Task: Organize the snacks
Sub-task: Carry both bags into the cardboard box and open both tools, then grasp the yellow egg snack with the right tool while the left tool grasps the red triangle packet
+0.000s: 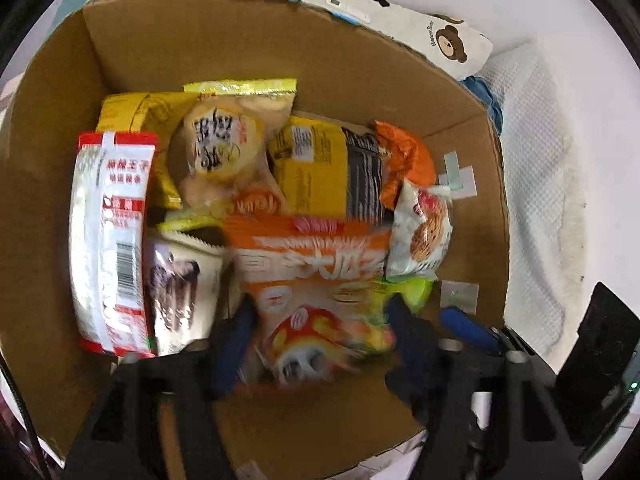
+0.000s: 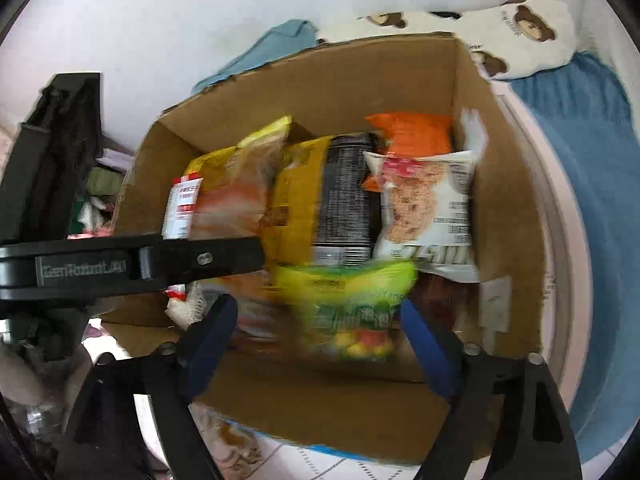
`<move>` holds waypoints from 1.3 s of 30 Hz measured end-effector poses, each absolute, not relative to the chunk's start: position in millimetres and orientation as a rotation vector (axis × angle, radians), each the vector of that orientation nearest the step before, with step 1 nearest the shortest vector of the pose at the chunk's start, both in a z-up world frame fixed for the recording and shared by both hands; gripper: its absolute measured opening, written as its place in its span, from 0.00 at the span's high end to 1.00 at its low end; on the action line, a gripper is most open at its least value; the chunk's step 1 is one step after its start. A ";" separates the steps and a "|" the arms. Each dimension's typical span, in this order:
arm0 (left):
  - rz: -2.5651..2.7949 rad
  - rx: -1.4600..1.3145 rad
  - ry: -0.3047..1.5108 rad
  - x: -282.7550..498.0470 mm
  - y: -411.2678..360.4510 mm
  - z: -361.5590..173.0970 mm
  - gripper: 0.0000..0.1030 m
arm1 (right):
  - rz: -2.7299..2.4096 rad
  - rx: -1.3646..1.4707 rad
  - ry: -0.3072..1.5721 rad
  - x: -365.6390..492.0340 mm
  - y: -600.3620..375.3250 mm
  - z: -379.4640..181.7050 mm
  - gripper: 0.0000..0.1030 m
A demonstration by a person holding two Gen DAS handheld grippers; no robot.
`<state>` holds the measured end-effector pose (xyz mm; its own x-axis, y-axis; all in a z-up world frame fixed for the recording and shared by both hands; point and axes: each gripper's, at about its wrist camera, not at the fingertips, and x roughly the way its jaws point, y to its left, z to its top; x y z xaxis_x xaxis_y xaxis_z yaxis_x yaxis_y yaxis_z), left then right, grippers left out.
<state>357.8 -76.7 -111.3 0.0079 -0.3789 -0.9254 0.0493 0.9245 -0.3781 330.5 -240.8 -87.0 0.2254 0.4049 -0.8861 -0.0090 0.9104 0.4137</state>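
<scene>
A cardboard box [image 1: 240,52] holds several snack packs: a red-and-white pack [image 1: 108,236], a yellow-and-black pack [image 1: 328,168], an orange bag [image 1: 404,152] and a white cracker pack [image 1: 424,232]. My left gripper [image 1: 320,328] is open over the box, its jaws on either side of a blurred orange pack [image 1: 312,272]. My right gripper [image 2: 316,320] is open over the same box [image 2: 320,80], with a blurred green pack [image 2: 352,304] between its jaws. The green pack also shows in the left wrist view [image 1: 404,292]. The left gripper's black body [image 2: 132,268] crosses the right wrist view.
The box sits on a white cloth [image 1: 536,184]. A bear-print pillow [image 1: 400,20] and a blue cloth [image 2: 584,200] lie beside it. The right gripper's blue finger [image 1: 468,328] shows at the box's right wall.
</scene>
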 end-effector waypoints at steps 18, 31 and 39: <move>-0.157 -0.096 1.328 332.4 -64.5 -65.6 0.13 | 0.100 0.206 1.241 317.6 -254.0 -49.3 0.03; -0.101 -0.032 1.110 263.1 -60.0 -0.3 0.13 | 0.075 0.148 1.095 269.2 -250.1 13.6 0.03; -0.094 -0.026 1.003 211.8 -59.3 32.9 0.13 | 0.071 0.122 1.003 219.0 -245.0 50.2 0.03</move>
<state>211.8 -59.3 32.9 0.5338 -0.0912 -0.8407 0.0671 0.9956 -0.0654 219.0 -245.0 50.2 0.5365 0.1158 -0.8359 -0.0037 0.9908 0.1349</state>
